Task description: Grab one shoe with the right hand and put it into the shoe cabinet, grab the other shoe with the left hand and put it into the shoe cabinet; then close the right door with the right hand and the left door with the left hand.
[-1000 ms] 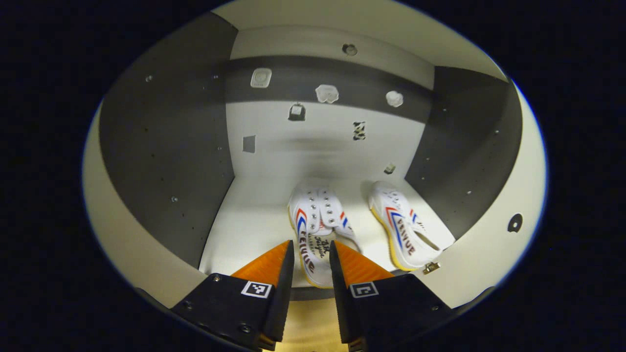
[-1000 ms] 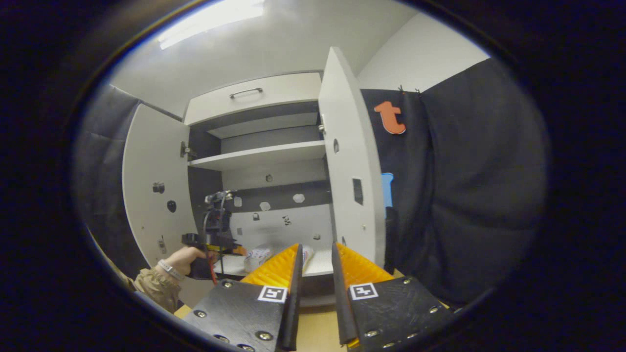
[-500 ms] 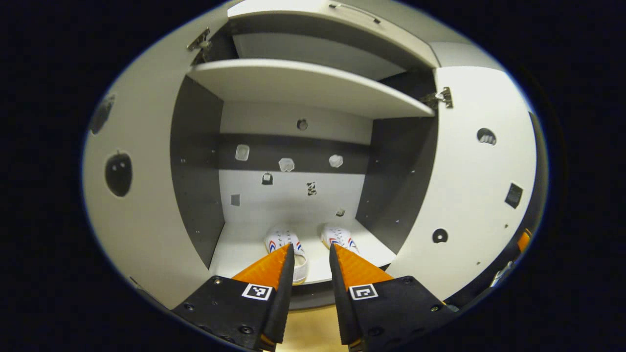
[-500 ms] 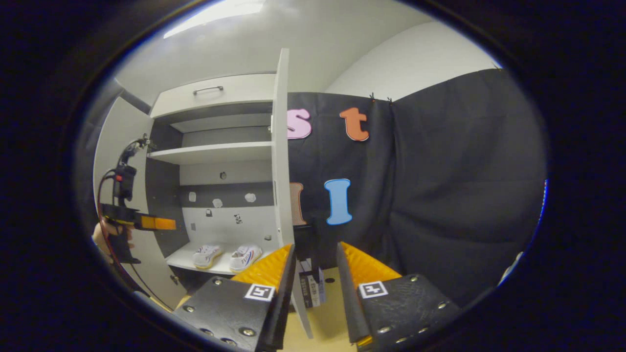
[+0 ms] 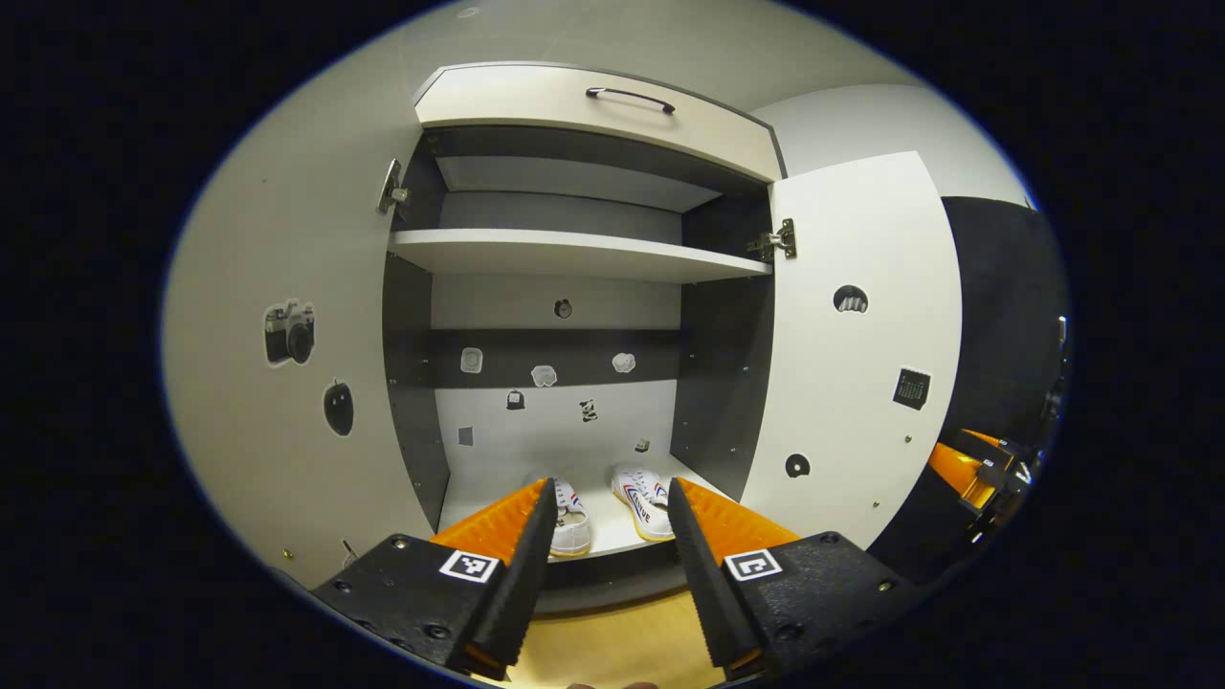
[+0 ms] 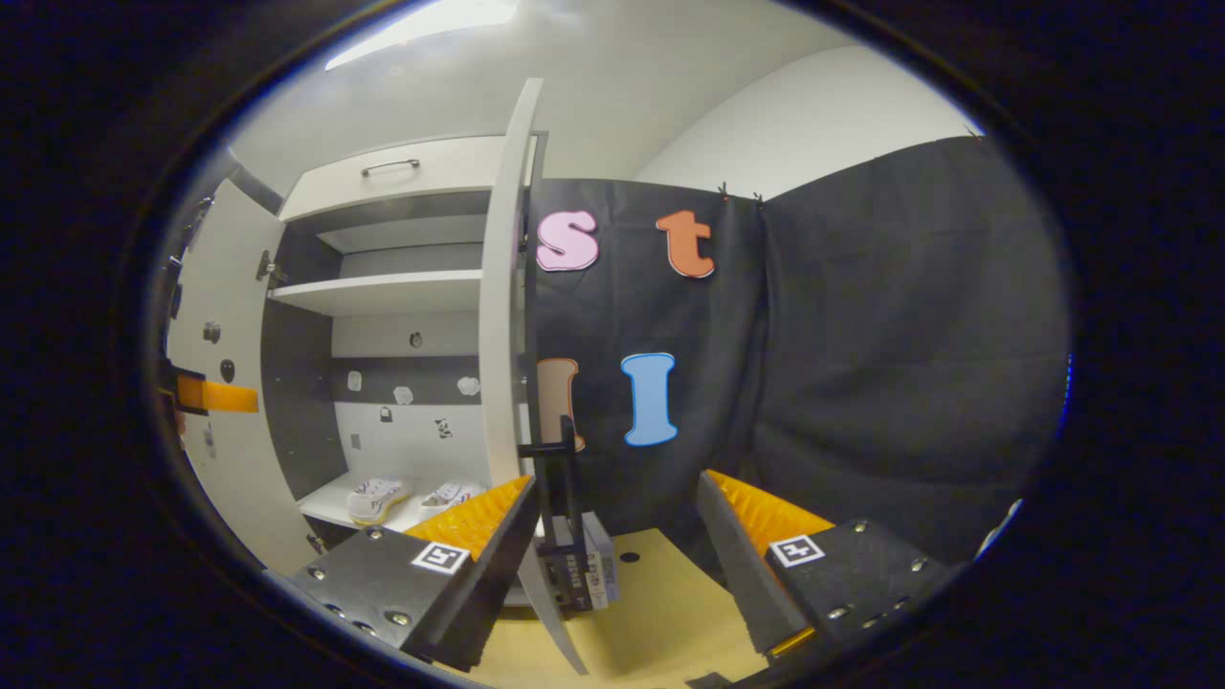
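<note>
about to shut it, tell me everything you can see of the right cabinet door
The right cabinet door is a flat white panel, like laminated board, swung wide open on a metal hinge at its top inner corner. Small dark stickers dot its inner face. In the right gripper view it stands edge-on, with the open right gripper straddling its lower edge, the fingers not visibly pressing on it. The two shoes sit inside on the bottom shelf.

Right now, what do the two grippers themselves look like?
The left gripper and right gripper match: two wedge-shaped fingers with ribbed faces on black, screw-studded bodies, each carrying a small square black-and-white marker tag. No sleeve or cable can be made out.
</note>
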Demonstrator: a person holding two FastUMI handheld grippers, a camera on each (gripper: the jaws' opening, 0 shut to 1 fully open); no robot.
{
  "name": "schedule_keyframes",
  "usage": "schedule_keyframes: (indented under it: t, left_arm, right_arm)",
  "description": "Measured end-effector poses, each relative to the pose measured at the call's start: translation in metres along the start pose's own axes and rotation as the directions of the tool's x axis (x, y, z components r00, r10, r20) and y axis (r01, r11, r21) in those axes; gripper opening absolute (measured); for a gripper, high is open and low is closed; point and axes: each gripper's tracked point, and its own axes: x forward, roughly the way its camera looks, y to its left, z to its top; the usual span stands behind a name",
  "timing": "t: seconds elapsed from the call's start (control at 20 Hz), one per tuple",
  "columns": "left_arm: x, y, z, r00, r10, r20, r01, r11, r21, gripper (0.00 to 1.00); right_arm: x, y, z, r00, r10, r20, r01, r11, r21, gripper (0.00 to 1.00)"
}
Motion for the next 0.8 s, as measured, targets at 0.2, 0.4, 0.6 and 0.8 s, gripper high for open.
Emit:
schedule_keyframes:
  t: [0.2, 0.4, 0.6, 0.8]
  left_arm:
    - [-0.015, 0.002, 0.016, 0.999, 0.012, 0.041, -0.011, 1.000, -0.023, 0.91]
    - [-0.030, 0.009, 0.032, 0.996, 0.027, 0.079, -0.024, 0.999, -0.031, 0.92]
    - [-0.044, 0.018, 0.039, 0.993, 0.060, 0.097, -0.058, 0.998, -0.016, 0.92]
    - [-0.058, 0.022, 0.047, 0.990, 0.077, 0.122, -0.076, 0.997, -0.015, 0.92]
  right_arm:
    - [0.009, -0.005, -0.001, 1.000, 0.007, -0.013, -0.006, 0.999, 0.043, 0.98]
    - [0.013, 0.005, -0.005, 0.998, 0.049, -0.033, -0.047, 0.998, 0.050, 0.98]
    - [0.014, 0.012, -0.008, 0.994, 0.083, -0.065, -0.079, 0.995, 0.069, 0.98]
    - [0.007, 0.027, -0.004, 0.993, 0.105, -0.058, -0.106, 0.994, -0.009, 0.98]
